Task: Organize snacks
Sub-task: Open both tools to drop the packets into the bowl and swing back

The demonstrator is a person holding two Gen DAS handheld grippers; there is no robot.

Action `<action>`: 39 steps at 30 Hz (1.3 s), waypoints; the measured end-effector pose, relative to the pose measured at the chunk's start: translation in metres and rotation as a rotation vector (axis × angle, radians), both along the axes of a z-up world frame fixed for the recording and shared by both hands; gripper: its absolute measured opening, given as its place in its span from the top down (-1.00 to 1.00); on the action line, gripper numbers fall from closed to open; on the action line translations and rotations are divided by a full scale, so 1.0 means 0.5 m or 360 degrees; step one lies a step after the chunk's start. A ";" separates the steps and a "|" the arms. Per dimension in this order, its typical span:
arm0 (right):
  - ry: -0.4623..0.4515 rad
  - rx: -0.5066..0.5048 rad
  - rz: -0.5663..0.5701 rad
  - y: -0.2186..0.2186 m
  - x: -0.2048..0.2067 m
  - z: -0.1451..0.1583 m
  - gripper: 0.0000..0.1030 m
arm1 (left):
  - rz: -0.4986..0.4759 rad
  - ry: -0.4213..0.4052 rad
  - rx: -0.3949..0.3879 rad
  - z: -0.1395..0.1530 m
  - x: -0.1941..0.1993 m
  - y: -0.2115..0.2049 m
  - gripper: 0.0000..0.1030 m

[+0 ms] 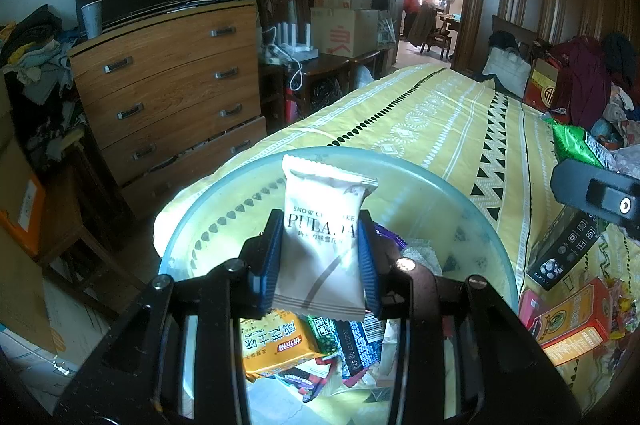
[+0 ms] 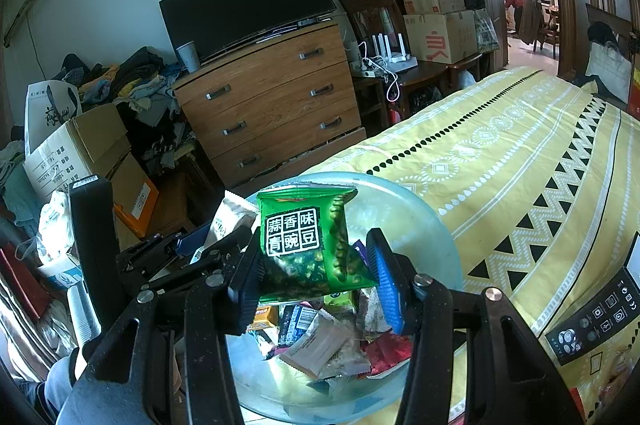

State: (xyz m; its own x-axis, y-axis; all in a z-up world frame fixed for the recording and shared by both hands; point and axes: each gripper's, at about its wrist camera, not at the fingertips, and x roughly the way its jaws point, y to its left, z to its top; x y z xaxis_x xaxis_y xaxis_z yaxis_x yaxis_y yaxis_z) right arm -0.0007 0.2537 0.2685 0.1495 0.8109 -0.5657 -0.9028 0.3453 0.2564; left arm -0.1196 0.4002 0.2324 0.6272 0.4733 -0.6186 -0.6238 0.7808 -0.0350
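Note:
In the left wrist view my left gripper (image 1: 318,229) is shut on a white snack packet (image 1: 320,265) printed PULADA, held upright between the blue pads (image 1: 266,265) over a clear round bowl (image 1: 404,171). Several snack packets lie in the bowl, among them an orange one (image 1: 276,341). In the right wrist view my right gripper (image 2: 316,261) is shut on a green pea packet (image 2: 304,241), held above the same bowl (image 2: 424,213) and its pile of packets (image 2: 320,341). The left gripper (image 2: 188,245) with its white packet (image 2: 230,217) shows at the left there.
The bowl rests on a yellow patterned bedspread (image 1: 448,113). A black box (image 1: 568,249), a red and orange box (image 1: 576,321) and loose sweets lie to its right. A wooden dresser (image 1: 168,81) with a TV, cardboard boxes and heaps of clothes stand beyond the bed edge.

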 end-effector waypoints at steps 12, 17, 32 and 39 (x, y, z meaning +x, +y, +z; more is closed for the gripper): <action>0.0009 -0.0004 0.0001 0.004 -0.008 -0.013 -0.02 | 0.0001 0.0001 -0.0001 0.002 0.001 0.002 0.31; 0.0012 -0.0005 0.0000 0.005 -0.011 -0.017 -0.02 | 0.0001 0.0002 -0.0004 0.001 0.000 0.003 0.31; 0.0049 -0.0036 0.0015 0.024 -0.018 -0.039 -0.05 | 0.0028 0.0013 -0.0030 -0.019 -0.013 0.013 0.24; 0.0050 -0.0021 -0.0001 0.009 -0.034 -0.051 -0.32 | 0.0115 -0.0026 0.0041 -0.021 -0.040 0.015 -0.62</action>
State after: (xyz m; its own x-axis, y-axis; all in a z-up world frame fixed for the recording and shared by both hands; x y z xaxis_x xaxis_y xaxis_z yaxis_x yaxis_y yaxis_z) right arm -0.0175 0.2585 0.2429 0.1318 0.8033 -0.5808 -0.8942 0.3492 0.2801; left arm -0.1395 0.4075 0.2220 0.6007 0.5332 -0.5957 -0.6778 0.7348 -0.0257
